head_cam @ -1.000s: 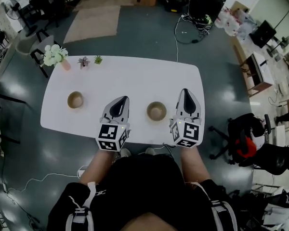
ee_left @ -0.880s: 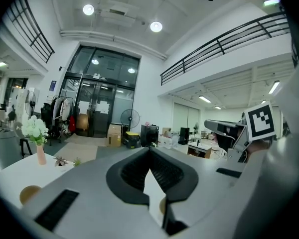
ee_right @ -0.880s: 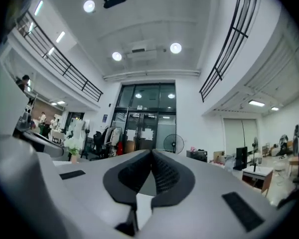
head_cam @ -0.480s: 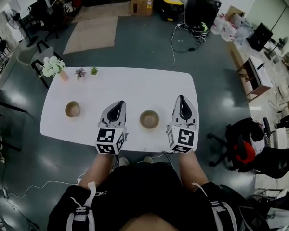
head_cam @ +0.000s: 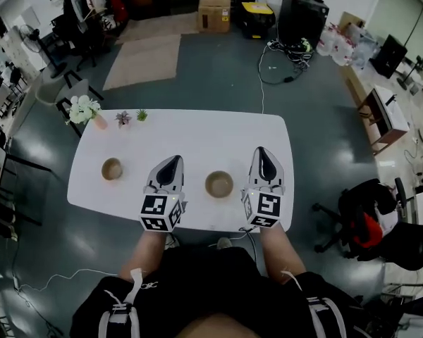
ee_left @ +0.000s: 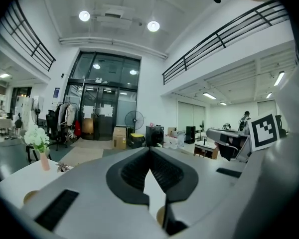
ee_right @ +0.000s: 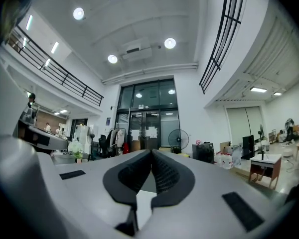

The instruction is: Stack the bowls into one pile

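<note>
So, biggest thing first: the white table (head_cam: 197, 136) with rounded corners fills the middle of the head view, sitting on a dark shiny floor (head_cam: 218, 76). I'm looking steeply down on it, with both arms reaching in from the near edge.

The left gripper (head_cam: 173, 160) is over the table a bit left of centre. In its own view the jaws are pressed together at the tips, and nothing sits in the dark padded hollow behind them, just white tabletop showing through. The right gripper (head_cam: 261, 151) is over toward the right end. Same deal there: jaws together and empty.

The bowls haven't been stacked, since there are two and they sit well apart. The near bowl (head_cam: 219, 184) is between the two grippers, close to my edge of the table and touching neither one. The far bowl (head_cam: 112, 168) is out at the left end, left of the left gripper. Both are small, round and tan-brown, upright, with a paler inside and a darker rim. As far as I can make out they look empty.

Along the back left edge there's a pink vase of white flowers (head_cam: 84, 110), and beside it two tiny potted plants, a purplish plant (head_cam: 123, 118) and a green plant (head_cam: 142, 115).
</note>
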`<state>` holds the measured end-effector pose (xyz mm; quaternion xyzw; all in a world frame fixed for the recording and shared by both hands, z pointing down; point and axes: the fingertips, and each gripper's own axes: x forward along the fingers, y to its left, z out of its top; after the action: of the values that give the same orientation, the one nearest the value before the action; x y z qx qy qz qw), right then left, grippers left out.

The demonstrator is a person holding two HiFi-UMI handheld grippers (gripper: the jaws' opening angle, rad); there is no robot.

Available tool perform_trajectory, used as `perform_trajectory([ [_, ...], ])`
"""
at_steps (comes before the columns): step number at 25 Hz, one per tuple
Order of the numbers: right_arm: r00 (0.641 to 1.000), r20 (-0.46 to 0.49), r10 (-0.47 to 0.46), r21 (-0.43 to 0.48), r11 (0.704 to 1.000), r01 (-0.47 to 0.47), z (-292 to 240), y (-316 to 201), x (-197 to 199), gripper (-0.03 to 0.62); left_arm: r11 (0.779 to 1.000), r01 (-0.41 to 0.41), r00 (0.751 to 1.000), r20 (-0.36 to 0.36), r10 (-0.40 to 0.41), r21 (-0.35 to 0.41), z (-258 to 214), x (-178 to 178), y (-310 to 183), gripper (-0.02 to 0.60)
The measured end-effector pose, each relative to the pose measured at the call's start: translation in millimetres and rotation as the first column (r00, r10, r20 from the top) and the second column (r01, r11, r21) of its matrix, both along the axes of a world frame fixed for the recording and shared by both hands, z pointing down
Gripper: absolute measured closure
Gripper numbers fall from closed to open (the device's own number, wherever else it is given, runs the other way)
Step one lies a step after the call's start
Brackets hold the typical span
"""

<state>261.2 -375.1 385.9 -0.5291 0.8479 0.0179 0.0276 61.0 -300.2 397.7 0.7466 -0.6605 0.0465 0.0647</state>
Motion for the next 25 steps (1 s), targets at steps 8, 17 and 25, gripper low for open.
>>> perform_trajectory([
  [8, 1.000, 0.018, -0.015, 0.015, 1.000, 0.014, 4, 24, -99, 0.583, 0.998, -0.055, 0.998, -0.012, 0.056, 0.008, 0, -81, 22, 0.568],
  [17, 1.000, 0.016, -0.011, -0.027, 1.000, 0.011, 16, 138, -391, 0.582, 0.999, -0.052, 0.999, -0.004, 0.052, 0.013, 2, -371, 130, 0.569],
  [25, 0.993, -0.029, -0.112, -0.057, 0.992, 0.110, 11, 214, -545, 0.582, 1.000, 0.026, 1.000, -0.014, -0.026, 0.006, -10, -518, 205, 0.568],
])
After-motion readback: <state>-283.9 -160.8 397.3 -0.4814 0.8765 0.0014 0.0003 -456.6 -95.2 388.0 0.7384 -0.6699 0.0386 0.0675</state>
